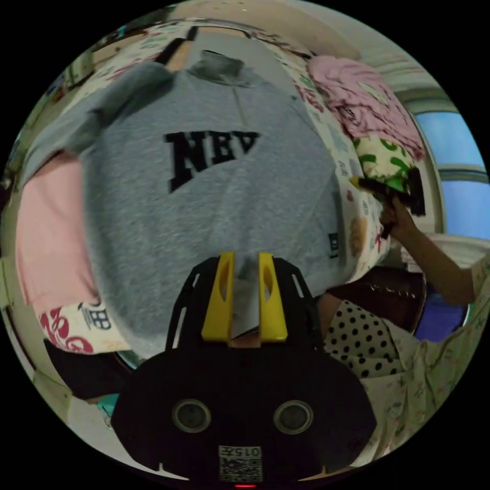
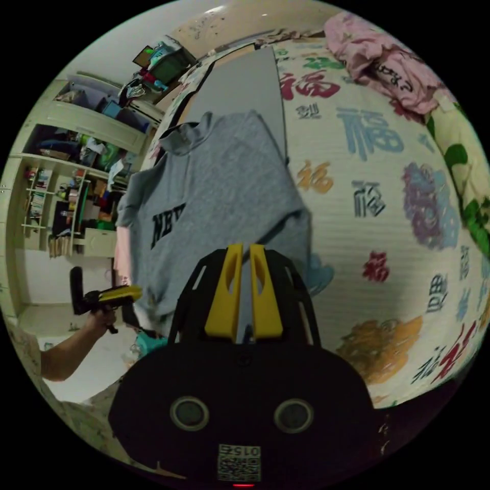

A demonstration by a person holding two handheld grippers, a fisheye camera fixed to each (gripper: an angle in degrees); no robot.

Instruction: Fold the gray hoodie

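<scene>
Hoodie (image 1: 204,204), gray with black lettering, lies chest-up on the patterned bedspread (image 2: 388,214), partly over a pink garment (image 1: 51,229). The left gripper (image 1: 244,296) pinches its hem, fabric pressed between the narrowly parted yellow jaws. The right gripper (image 2: 243,296) has its jaws nearly closed on the hoodie's other bottom edge.

Bedroom in a home, apparently: bed under a patterned sheet (image 2: 388,204), heaped pink clothing (image 2: 388,56), cluttered built-in shelves (image 2: 56,194) along one wall, window (image 1: 459,173) beside the bed.
</scene>
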